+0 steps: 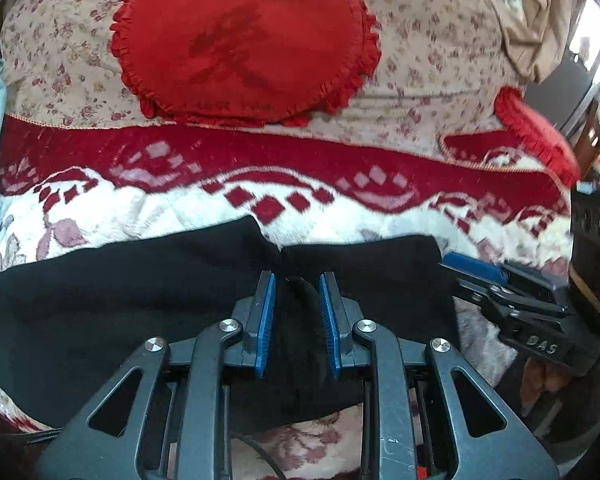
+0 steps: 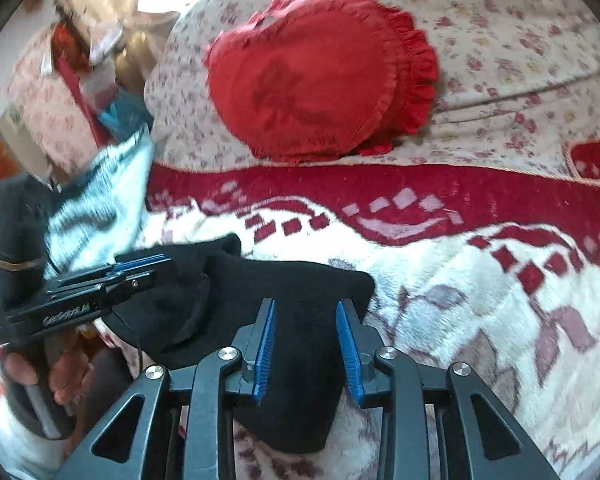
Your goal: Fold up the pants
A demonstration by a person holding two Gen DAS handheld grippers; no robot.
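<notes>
On the red-and-white plush blanket [image 1: 148, 208], black fabric pants [image 1: 120, 288] lie folded below a red frilled heart cushion [image 1: 244, 44]; left gripper [image 1: 297, 280] and right gripper [image 2: 306, 306] both gape, empty.

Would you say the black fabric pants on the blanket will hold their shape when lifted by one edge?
Probably not: the black fabric pants lie limp with soft creases, so they likely droop. The matte knit should grip the blue pads rather than slip.
</notes>
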